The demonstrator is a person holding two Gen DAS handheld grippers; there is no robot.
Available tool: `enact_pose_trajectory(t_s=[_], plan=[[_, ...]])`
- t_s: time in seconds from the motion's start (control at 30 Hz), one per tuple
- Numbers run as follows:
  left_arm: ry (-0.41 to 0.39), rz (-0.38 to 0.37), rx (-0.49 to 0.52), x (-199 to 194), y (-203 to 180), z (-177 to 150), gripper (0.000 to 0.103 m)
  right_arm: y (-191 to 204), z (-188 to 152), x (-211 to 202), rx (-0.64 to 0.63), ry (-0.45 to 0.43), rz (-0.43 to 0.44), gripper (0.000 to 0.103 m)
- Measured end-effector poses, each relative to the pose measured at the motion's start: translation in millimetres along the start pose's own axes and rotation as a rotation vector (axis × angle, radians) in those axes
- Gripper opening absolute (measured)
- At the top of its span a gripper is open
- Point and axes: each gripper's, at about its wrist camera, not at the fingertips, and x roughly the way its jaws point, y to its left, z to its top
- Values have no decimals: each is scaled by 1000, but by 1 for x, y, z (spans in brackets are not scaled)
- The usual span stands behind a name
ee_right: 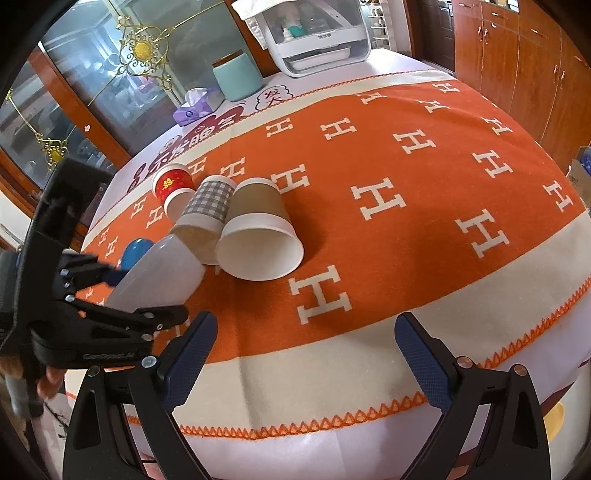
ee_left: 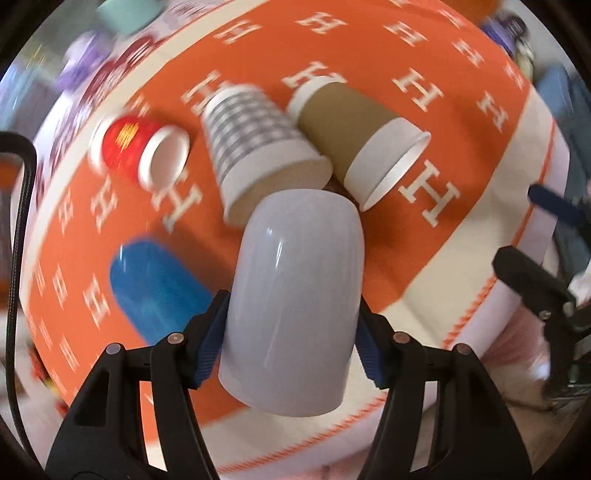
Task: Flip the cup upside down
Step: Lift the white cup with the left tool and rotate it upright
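My left gripper (ee_left: 291, 343) is shut on a white cup (ee_left: 295, 295), its blue pads pressed on both sides near the rim; the cup's closed bottom points away from the camera, above the orange cloth. In the right wrist view the same white cup (ee_right: 159, 273) is held tilted in the left gripper (ee_right: 122, 295) at the left. My right gripper (ee_right: 306, 354) is open and empty over the near edge of the table.
Lying on the orange H-patterned cloth (ee_right: 406, 206) are a red cup (ee_right: 171, 186), a checked cup (ee_right: 203, 218), a brown paper cup (ee_right: 258, 229) and a blue cup (ee_right: 135, 251). A teal jar (ee_right: 236, 75), tissue box (ee_right: 192, 107) and white appliance (ee_right: 314, 33) stand at the far edge.
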Motion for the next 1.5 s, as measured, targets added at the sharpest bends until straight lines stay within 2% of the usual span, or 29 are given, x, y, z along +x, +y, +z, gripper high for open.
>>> enact_pose_trajectory(t_s=[0.13,0.33,0.47,0.63,0.93,1.3,1.5], plan=[[12,-42,-152,-2,7,-24,60,3,-1,-3,-10,-3,12,98],[28,-86,-408,17,8,-61,60,9,-5,-3,-33,10,32,98],[-4,-105,-555,22,6,-77,60,9,-9,-2,-45,20,31,98],[-54,-120,-676,19,7,-85,60,9,-13,2,-55,43,32,98],[-43,-226,-696,31,21,-99,63,9,-14,-2,-57,35,33,98],[-69,-262,-625,-6,27,-116,64,15,-7,-17,-63,29,80,98],[-132,-277,-569,-34,43,-122,63,26,-1,-19,-79,58,123,98]])
